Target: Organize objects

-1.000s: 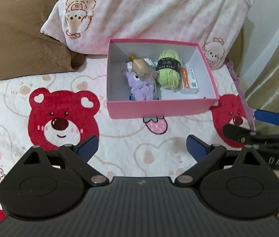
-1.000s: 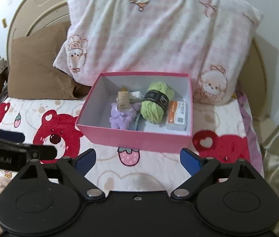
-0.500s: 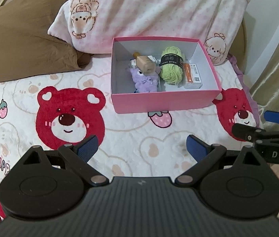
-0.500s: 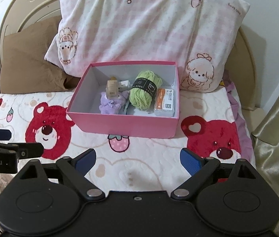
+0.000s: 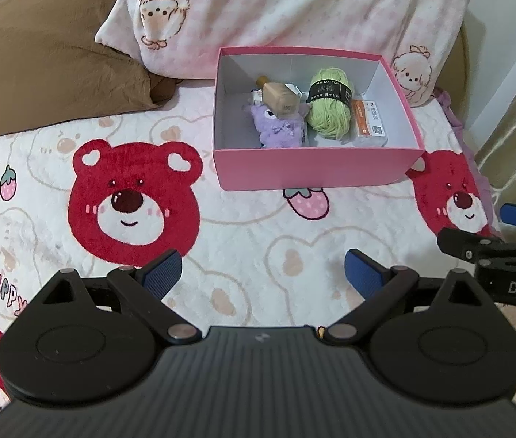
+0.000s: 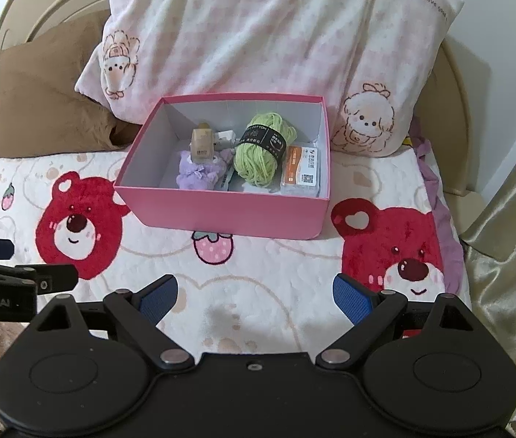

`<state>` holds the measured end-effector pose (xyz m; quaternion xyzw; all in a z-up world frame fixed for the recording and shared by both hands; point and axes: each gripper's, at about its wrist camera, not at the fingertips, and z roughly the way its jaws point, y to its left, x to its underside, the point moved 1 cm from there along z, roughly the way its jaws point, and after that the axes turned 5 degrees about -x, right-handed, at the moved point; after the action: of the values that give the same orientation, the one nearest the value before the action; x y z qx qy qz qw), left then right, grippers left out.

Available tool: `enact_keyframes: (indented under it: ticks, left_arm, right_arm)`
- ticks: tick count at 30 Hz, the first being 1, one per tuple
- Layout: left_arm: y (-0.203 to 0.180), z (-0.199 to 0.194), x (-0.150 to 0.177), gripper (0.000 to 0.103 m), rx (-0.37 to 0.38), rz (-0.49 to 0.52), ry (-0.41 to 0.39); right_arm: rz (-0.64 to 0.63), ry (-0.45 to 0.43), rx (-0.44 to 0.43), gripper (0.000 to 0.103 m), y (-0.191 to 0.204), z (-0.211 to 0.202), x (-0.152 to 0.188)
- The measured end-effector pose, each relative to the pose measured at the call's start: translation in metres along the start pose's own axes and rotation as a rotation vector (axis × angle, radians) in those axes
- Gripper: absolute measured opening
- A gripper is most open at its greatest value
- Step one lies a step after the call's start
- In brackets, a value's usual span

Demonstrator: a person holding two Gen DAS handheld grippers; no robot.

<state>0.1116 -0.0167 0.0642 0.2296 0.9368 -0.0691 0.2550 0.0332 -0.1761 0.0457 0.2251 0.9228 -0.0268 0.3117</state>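
Left wrist view: left gripper (image 5: 262, 269) spread wide, empty, above the bear-print blanket (image 5: 243, 233). Pink box (image 5: 316, 169) ahead, slightly right, holding purple plush (image 5: 281, 126), tan bottle (image 5: 279, 98), green yarn (image 5: 329, 113), orange-labelled packet (image 5: 369, 124).

Right wrist view: right gripper (image 6: 256, 297) likewise spread, empty; box directly ahead, against the pink pillow (image 6: 276, 33).

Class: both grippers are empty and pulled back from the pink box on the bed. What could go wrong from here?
1. The tan bottle lies tilted on the purple plush toy in the pink box; a nudge could roll it off.
2. The box sits on a soft bear-print blanket, so pressing its wall may tip it.
3. The left gripper and right gripper hover close together and might collide.
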Motion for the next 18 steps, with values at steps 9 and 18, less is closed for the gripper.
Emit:
enact_keyframes:
  ticks: [9, 18]
  left_arm:
    - [-0.0011, -0.0009, 0.0008, 0.097, 0.0, 0.011, -0.004]
    - [-0.0014, -0.0034, 0.0003, 0.097, -0.02, 0.002, -0.007]
  right_arm:
    - [-0.001, 0.004, 0.011, 0.094, 0.004, 0.002, 0.0025]
    - [0.006, -0.006, 0.017, 0.094, 0.0077, -0.0008, 0.002]
